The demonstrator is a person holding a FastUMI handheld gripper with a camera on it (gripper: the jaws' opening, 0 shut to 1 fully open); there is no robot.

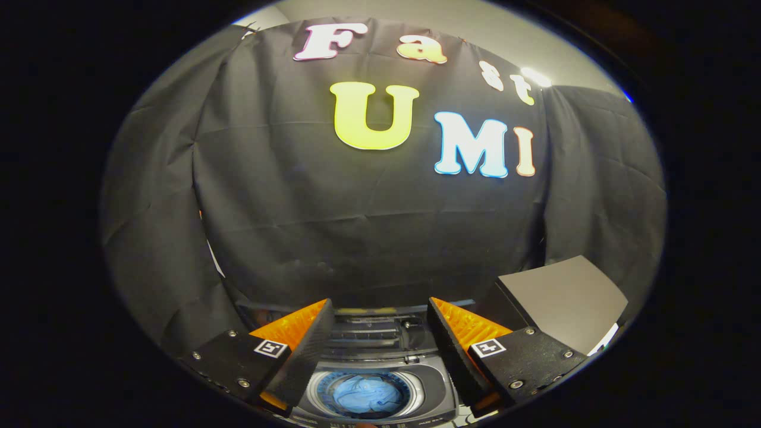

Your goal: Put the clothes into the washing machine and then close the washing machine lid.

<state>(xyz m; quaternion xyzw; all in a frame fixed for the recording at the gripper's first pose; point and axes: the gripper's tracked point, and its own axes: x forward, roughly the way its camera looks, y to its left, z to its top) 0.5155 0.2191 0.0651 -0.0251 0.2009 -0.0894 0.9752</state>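
A grey top-loading washing machine (437, 386) stands below me with its lid folded up at the back (368, 333). A light blue garment (368, 393) lies in the round drum, seen between and under my fingers. My gripper (379, 312) hovers well above the machine, open, with nothing between its fingers. The fingers point toward the black cloth wall behind the machine.
A grey flat-topped box or cabinet (565, 297) stands just right of the machine, beyond the right finger. Black cloth walls (357, 226) close in the booth behind and on both sides.
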